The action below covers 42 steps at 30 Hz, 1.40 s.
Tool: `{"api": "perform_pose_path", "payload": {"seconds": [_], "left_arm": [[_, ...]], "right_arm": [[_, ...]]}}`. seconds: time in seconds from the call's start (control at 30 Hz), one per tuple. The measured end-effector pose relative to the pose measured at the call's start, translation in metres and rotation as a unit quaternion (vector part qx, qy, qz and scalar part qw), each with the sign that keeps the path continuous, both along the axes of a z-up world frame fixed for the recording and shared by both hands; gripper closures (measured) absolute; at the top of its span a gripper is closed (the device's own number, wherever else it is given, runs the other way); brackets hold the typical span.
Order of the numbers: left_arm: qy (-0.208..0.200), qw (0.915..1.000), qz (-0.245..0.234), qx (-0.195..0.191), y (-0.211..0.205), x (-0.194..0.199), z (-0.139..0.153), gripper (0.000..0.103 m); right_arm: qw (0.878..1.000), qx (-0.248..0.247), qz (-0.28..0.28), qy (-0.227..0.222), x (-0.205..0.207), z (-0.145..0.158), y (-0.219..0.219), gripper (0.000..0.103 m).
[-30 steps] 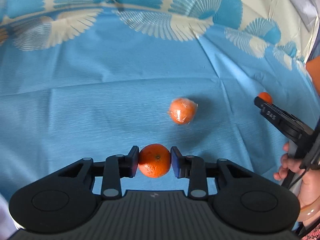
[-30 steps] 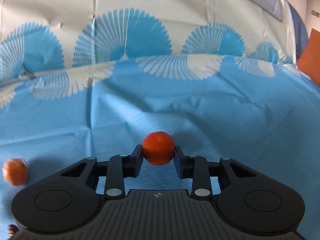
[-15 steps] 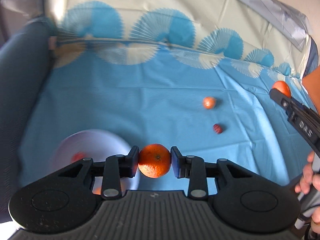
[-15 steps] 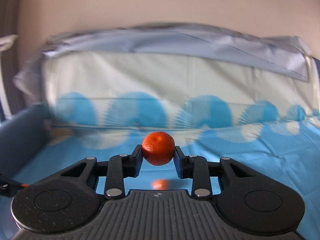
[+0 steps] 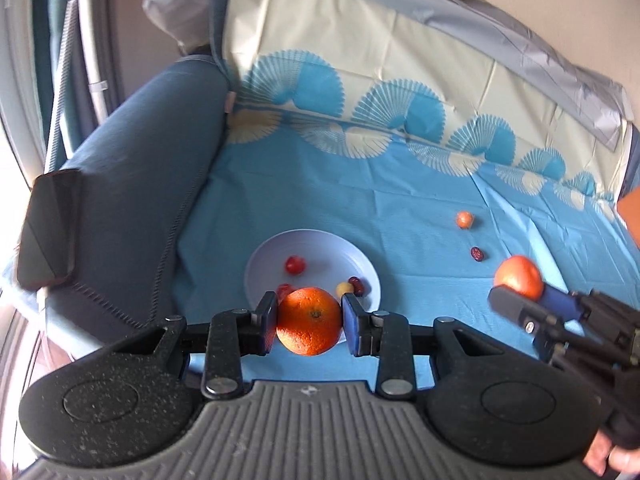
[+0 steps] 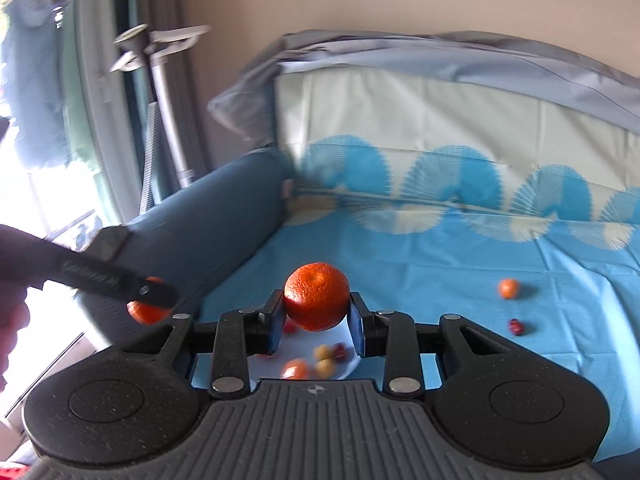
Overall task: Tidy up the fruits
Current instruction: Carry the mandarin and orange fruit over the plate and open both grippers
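Note:
My left gripper (image 5: 309,320) is shut on an orange (image 5: 309,321) and holds it above the near edge of a white plate (image 5: 320,246) with several small fruits in it. My right gripper (image 6: 316,320) is shut on a mandarin (image 6: 316,301) above the same plate (image 6: 350,362). The right gripper and its mandarin (image 5: 518,277) show at the right of the left wrist view. The left gripper's orange (image 6: 146,311) shows at the left of the right wrist view. A wrapped mandarin (image 5: 464,219) and a dark red fruit (image 5: 477,254) lie on the blue cloth.
A dark blue sofa arm (image 5: 132,208) rises left of the plate, with a black phone (image 5: 50,228) on it. The cloth-covered backrest (image 5: 400,64) stands behind. The wrapped mandarin (image 6: 508,288) and the red fruit (image 6: 516,327) lie right of the plate.
Both grippers have lifted and swung left with their fruit. The plate has come into view under them, and the wrapped mandarin now lies far off to the right.

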<state>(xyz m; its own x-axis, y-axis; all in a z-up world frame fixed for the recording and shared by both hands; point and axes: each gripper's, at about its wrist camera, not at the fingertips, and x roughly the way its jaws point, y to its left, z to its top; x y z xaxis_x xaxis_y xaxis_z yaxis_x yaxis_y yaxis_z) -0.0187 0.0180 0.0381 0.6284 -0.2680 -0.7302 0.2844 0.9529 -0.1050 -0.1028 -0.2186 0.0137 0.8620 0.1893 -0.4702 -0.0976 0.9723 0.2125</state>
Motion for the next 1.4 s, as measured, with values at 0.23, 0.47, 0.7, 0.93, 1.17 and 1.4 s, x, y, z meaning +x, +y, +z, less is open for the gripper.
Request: {"api": "perform_pose_path", "payload": {"seconds": [0.23, 0.47, 0.7, 0.93, 1.17, 1.4], "left_arm": [[-0.005, 0.9998, 0.015, -0.014, 0.025, -0.028, 0.001, 0.065], [-0.002, 0.9998, 0.013, -0.017, 0.032, -0.039, -0.005, 0.065], [0.001, 0.9996, 0.017, -0.02, 0.032, -0.031, -0.007, 0.065], [-0.006, 0.9996, 0.017, -0.023, 0.03, -0.028, -0.005, 0.065], [-0.005, 0.9995, 0.019, -0.023, 0.03, -0.024, -0.006, 0.065], [-0.002, 0.9994, 0.02, -0.028, 0.03, -0.014, -0.008, 0.065]], "right_arm": [[0.999, -0.011, 0.046, -0.008, -0.029, 0.013, 0.038, 0.069], [0.998, -0.022, 0.062, -0.012, -0.046, 0.013, 0.058, 0.069], [0.998, -0.023, 0.061, -0.006, -0.042, 0.011, 0.057, 0.069], [0.998, -0.02, 0.06, 0.004, -0.038, 0.005, 0.057, 0.069], [0.998, -0.02, 0.06, 0.01, -0.035, 0.001, 0.058, 0.069], [0.998, -0.021, 0.059, 0.022, -0.03, -0.007, 0.059, 0.069]]}}
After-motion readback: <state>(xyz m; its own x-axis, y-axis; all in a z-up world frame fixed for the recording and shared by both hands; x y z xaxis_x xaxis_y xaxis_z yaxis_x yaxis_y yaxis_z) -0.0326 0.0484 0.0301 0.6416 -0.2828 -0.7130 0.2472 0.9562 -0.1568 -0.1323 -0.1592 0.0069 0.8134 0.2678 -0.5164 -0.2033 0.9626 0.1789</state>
